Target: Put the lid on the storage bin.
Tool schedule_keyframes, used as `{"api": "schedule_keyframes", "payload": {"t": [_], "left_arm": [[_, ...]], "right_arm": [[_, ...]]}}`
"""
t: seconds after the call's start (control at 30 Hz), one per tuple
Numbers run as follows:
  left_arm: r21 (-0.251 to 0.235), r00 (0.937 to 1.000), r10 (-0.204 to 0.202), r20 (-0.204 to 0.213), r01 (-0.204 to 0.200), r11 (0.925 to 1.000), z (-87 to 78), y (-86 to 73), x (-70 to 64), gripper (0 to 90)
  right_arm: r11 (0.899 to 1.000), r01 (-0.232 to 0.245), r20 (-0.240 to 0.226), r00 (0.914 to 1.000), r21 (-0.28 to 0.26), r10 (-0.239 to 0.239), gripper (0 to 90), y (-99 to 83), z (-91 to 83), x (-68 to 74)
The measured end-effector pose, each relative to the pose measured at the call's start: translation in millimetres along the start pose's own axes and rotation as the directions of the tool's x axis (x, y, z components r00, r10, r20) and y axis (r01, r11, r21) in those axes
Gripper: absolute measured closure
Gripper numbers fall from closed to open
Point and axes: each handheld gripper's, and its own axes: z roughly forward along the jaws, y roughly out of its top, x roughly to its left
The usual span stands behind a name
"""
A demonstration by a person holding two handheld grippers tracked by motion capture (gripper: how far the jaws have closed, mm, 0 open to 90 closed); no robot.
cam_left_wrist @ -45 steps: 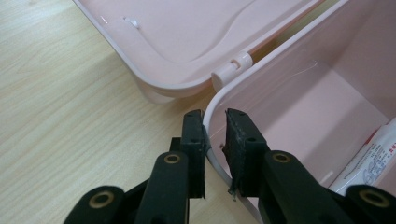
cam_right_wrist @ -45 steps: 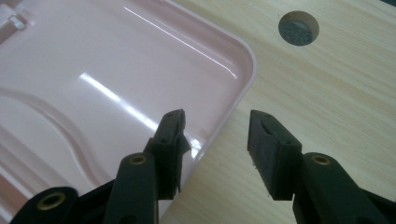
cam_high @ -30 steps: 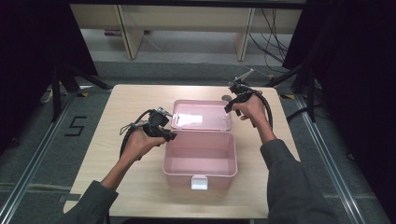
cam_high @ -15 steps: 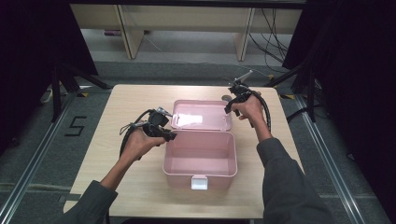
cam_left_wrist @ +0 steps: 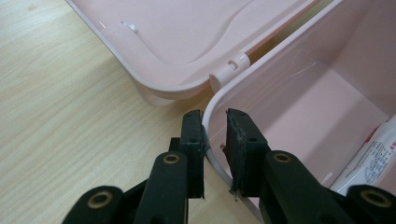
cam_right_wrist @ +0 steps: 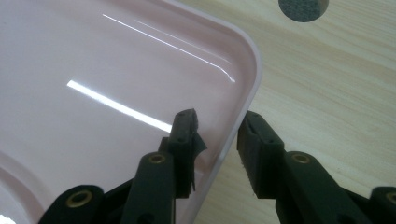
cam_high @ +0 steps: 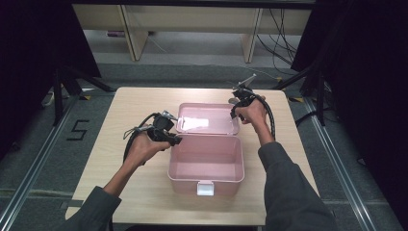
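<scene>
A pink plastic box (cam_high: 207, 156) stands on the table with its lid (cam_high: 207, 118) swung back flat behind it. My left gripper (cam_high: 174, 139) is at the box's left wall, close to the hinge. In the left gripper view its jaws (cam_left_wrist: 215, 123) are closed on the rim of that wall (cam_left_wrist: 280, 93), one jaw outside and one inside. My right gripper (cam_high: 235, 108) is at the lid's far right corner. Its jaws (cam_right_wrist: 217, 123) straddle the lid's rim (cam_right_wrist: 233, 126), open, with a gap on the inner side. A white printed tube (cam_left_wrist: 369, 154) lies inside the box.
The box's white latch (cam_high: 205, 187) faces the table's front edge. A small grey disc (cam_right_wrist: 303, 8) lies on the wood just beyond the lid's corner. Bare wooden tabletop (cam_high: 120, 106) runs to the left and right of the box.
</scene>
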Motion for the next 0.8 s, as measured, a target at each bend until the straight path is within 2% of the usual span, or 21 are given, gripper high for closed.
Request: {"api": "schedule_keyframes", "payload": {"t": [0.07, 0.1, 0.13, 0.17, 0.37, 0.43, 0.47, 0.53, 0.6, 0.63, 0.67, 0.7, 0.73, 0.8], "left_arm": [[0.009, 1.0000, 0.003, 0.003, -0.003, 1.0000, -0.7, 0.3, 0.1, 76.8], [0.006, 1.0000, 0.003, 0.002, -0.003, 1.0000, -0.5, 0.2, 0.0, 76.8], [0.007, 1.0000, 0.003, 0.002, -0.003, 1.0000, -0.5, 0.3, 0.0, 76.8], [0.005, 1.0000, 0.004, 0.001, -0.004, 1.0000, -0.4, 0.2, -0.1, 76.7], [0.004, 1.0000, 0.004, 0.000, -0.004, 1.0000, -0.4, 0.1, -0.4, 76.7], [-0.007, 1.0000, 0.006, -0.007, -0.006, 1.0000, 0.3, -0.4, -0.9, 76.7], [-0.007, 1.0000, 0.006, -0.006, -0.006, 1.0000, 0.3, -0.4, -0.9, 76.8], [-0.008, 1.0000, 0.006, -0.007, -0.006, 0.9999, 0.4, -0.4, -0.9, 76.8], [0.000, 1.0000, 0.008, -0.002, -0.008, 1.0000, -0.2, -0.1, -0.6, 76.7], [-0.003, 1.0000, 0.008, -0.004, -0.008, 1.0000, -0.1, -0.2, -0.8, 76.7], [-0.012, 0.9999, 0.009, -0.008, -0.009, 0.9999, 0.4, -0.6, -0.9, 76.7], [-0.011, 0.9999, 0.007, -0.010, -0.007, 0.9999, 0.3, -0.6, -1.1, 76.7], [-0.013, 0.9999, 0.008, -0.012, -0.008, 0.9999, 0.4, -0.7, -1.3, 76.7], [-0.013, 0.9999, 0.008, -0.013, -0.008, 0.9999, 0.5, -0.7, -1.4, 76.7]], "right_arm": [[1.000, 0.016, 0.009, 0.9998, 0.008, -0.016, 69.7, 0.7, 1.5, -0.9], [1.000, 0.000, 0.021, 0.9998, 0.007, 0.000, 71.0, 0.7, 2.3, 0.6], [1.000, 0.001, 0.013, 0.9999, 0.001, -0.001, 71.9, 0.8, 2.9, 0.0], [1.000, 0.008, 0.032, 0.9994, 0.003, -0.008, 72.7, 1.4, 2.9, 0.1], [1.000, 0.003, 0.031, 0.9995, 0.010, -0.003, 74.9, 1.4, 2.7, -0.5], [1.000, 0.011, 0.046, 0.9989, -0.005, -0.010, 76.2, 1.4, 3.0, -1.2], [1.000, -0.008, 0.041, 0.9991, 0.009, 0.007, 76.2, 1.9, 1.8, 0.4], [1.000, 0.011, 0.044, 0.9989, 0.010, -0.012, 76.2, 2.5, 2.8, 0.0], [1.000, 0.003, 0.048, 0.9988, 0.015, -0.004, 76.3, 2.7, 2.6, 1.8], [0.999, -0.024, 0.054, 0.9983, 0.022, 0.023, 76.6, 2.9, 2.4, 3.7], [0.999, -0.025, 0.054, 0.9983, 0.028, 0.023, 77.1, 3.3, 2.8, 2.7], [0.999, -0.047, 0.037, 0.9983, 0.026, 0.046, 77.7, 3.2, 2.2, 3.4], [0.999, -0.032, 0.021, 0.9993, 0.030, 0.031, 78.5, 3.7, 1.4, 2.1], [0.998, -0.045, 0.037, 0.9983, 0.032, 0.044, 79.3, 3.9, -0.2, 3.4]]}}
